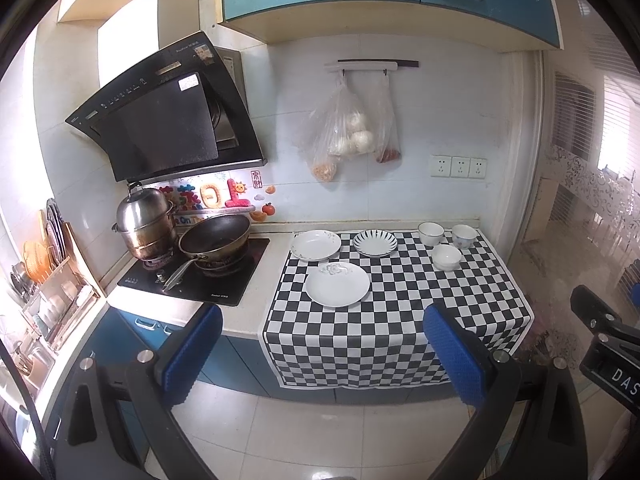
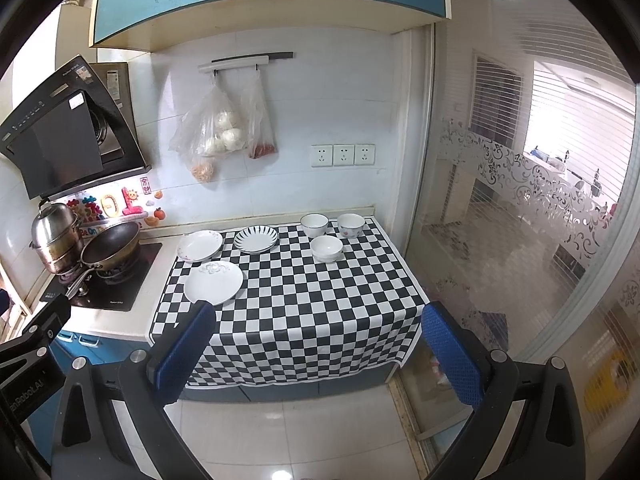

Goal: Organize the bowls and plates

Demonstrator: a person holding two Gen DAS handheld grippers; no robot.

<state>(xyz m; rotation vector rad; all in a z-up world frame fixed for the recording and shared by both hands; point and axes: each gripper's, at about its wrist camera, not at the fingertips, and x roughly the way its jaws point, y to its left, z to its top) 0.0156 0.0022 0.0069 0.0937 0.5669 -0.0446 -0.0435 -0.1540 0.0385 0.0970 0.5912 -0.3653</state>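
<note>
The left gripper [image 1: 322, 354] is held wide open over the floor in front of the counter, its blue pads [image 1: 192, 350] far apart with nothing between them; the right gripper [image 2: 318, 354] stands the same way, jaws spread and empty, and its black body is cut off at the right edge of the left wrist view. Beyond them a checked cloth [image 1: 400, 312] covers the right part of the counter and hangs over its front edge. On the cloth, nearest and to the left, lies a white plate [image 1: 337, 284] with a faint raised pattern that is hard to read. Farther back sit a flowered plate [image 1: 315, 245], half on the bare counter, and just right of it a striped plate [image 1: 375, 243]. At the far right three bowls form a close group: a rimmed bowl [image 1: 431, 233], a patterned bowl [image 1: 464, 236] and, nearer, a plain white bowl [image 1: 447, 257]; whether they touch cannot be told. Left of the cloth a dark wok [image 1: 214, 240] and a steel steamer pot [image 1: 146, 224] stand on the stove [image 1: 224, 292] under a black range hood [image 1: 160, 120]. Plastic bags [image 1: 348, 132] hang from a wall rail, their contents blurred. A dish rack [image 1: 52, 280] at the far left is distorted and partly cut off.
</note>
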